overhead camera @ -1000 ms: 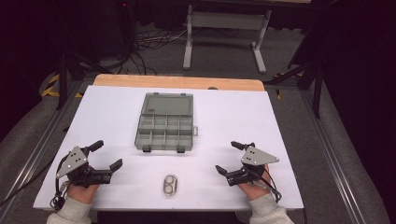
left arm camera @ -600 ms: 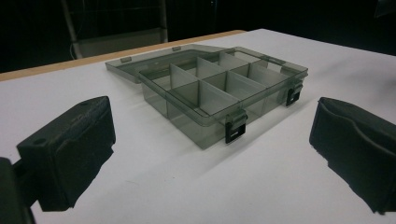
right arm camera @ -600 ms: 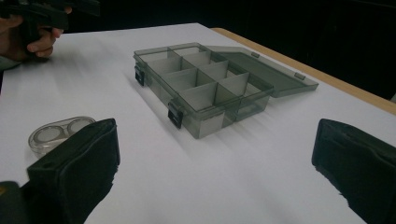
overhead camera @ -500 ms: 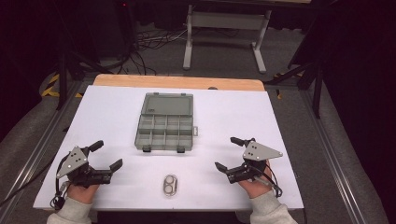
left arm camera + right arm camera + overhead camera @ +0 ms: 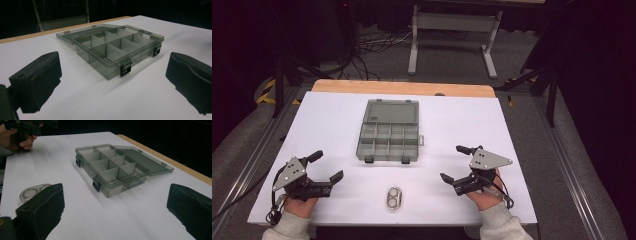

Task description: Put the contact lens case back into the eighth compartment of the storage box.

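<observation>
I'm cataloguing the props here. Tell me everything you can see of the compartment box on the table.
The compartment box is smoky grey see-through plastic, seemingly rigid. Its hinged lid lies open, flat on the white table on the far side. Thin dividers split the tray into two rows of four cells, all empty as far as can be seen. Two dark latches hang on the near edge. It sits mid-table, touched by neither hand-held gripper.

A dim lab: white-topped table point(image 5: 337, 125), floor cables point(image 5: 367, 50), metal stand point(image 5: 452, 25) behind.
</observation>
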A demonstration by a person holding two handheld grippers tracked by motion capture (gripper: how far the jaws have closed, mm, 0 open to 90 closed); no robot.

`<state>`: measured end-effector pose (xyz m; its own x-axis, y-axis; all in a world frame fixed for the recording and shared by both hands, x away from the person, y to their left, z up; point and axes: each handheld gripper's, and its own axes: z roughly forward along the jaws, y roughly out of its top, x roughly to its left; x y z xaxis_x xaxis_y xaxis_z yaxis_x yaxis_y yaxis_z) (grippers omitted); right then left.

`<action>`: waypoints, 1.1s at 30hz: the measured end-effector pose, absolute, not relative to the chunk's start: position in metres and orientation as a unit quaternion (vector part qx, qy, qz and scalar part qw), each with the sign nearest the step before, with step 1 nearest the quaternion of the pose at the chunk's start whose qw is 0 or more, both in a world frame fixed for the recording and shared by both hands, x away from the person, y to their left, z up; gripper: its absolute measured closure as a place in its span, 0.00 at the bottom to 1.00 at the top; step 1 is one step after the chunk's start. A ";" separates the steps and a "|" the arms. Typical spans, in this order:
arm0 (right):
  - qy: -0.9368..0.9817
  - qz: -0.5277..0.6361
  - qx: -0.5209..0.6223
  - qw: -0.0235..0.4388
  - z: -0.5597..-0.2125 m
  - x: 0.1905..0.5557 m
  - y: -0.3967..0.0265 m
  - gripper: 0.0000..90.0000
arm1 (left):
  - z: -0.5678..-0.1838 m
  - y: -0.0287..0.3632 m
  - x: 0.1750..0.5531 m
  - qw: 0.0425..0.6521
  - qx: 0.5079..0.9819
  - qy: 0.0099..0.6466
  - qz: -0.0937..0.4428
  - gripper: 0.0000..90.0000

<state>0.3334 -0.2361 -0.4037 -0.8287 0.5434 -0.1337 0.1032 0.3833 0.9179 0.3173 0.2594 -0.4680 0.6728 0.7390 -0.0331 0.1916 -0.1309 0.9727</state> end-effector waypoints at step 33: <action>0.861 0.479 0.112 0.131 -0.388 0.354 -0.171 0.08 | -0.468 0.259 0.317 0.573 0.713 0.325 0.239 0.01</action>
